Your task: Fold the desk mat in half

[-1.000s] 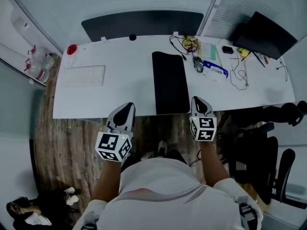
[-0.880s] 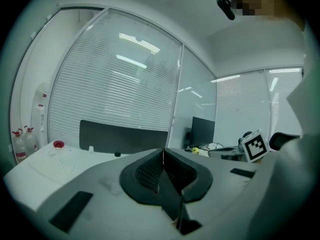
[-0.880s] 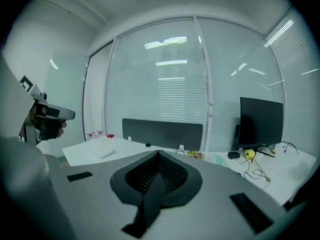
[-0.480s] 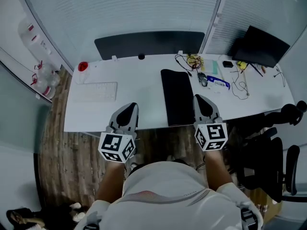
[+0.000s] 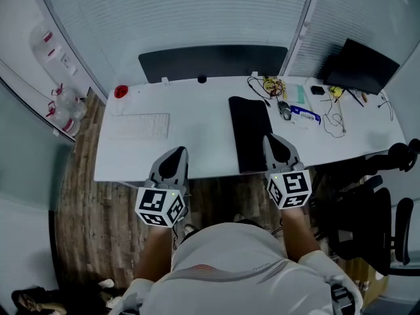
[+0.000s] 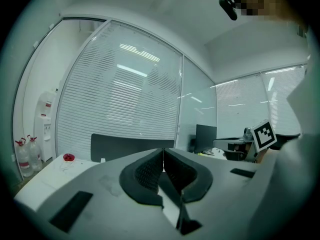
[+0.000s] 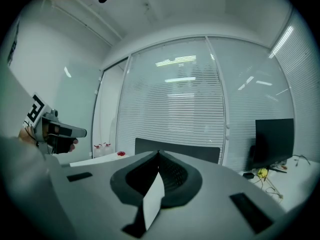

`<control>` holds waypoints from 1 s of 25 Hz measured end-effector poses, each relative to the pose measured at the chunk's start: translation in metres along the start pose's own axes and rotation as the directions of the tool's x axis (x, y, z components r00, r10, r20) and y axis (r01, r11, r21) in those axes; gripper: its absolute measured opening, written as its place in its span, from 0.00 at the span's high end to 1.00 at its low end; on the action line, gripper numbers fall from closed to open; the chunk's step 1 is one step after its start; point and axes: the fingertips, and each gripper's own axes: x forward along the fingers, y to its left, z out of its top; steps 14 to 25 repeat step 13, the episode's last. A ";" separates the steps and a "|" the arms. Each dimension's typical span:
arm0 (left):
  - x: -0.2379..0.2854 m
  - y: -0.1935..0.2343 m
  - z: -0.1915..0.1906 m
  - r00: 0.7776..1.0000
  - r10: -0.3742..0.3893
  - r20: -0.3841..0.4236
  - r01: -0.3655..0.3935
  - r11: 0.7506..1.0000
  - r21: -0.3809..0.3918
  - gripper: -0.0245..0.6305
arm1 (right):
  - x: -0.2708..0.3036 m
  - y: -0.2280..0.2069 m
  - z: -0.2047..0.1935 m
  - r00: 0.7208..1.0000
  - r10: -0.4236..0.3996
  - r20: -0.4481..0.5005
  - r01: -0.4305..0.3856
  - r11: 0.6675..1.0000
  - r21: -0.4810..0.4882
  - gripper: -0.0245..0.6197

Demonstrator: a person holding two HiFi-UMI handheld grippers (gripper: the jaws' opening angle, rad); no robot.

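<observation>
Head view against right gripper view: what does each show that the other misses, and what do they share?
Only the head view shows the black desk mat lying on the white desk, the keyboard and the wooden floor. Only the right gripper view shows that the right gripper has its jaws together with nothing between them, plus the ceiling. Both show the left gripper, the dark panel behind the desk and the black monitor.

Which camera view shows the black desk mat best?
The head view: seen from above, the desk mat lies flat on the white desk, right of the keyboard. Neither the left gripper view nor the right gripper view shows the mat at all; both look toward the blinds.
</observation>
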 end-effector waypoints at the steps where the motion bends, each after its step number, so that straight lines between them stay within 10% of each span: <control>1: -0.001 0.001 0.000 1.000 0.002 0.001 -0.002 1.000 -0.001 0.94 | 0.001 0.002 0.000 1.000 0.005 -0.003 -0.005 1.000 -0.001 0.88; 25: -0.011 0.000 -0.009 1.000 0.014 -0.013 -0.014 0.999 -0.029 0.94 | 0.005 0.010 -0.003 0.999 0.033 -0.028 -0.033 0.999 -0.003 0.88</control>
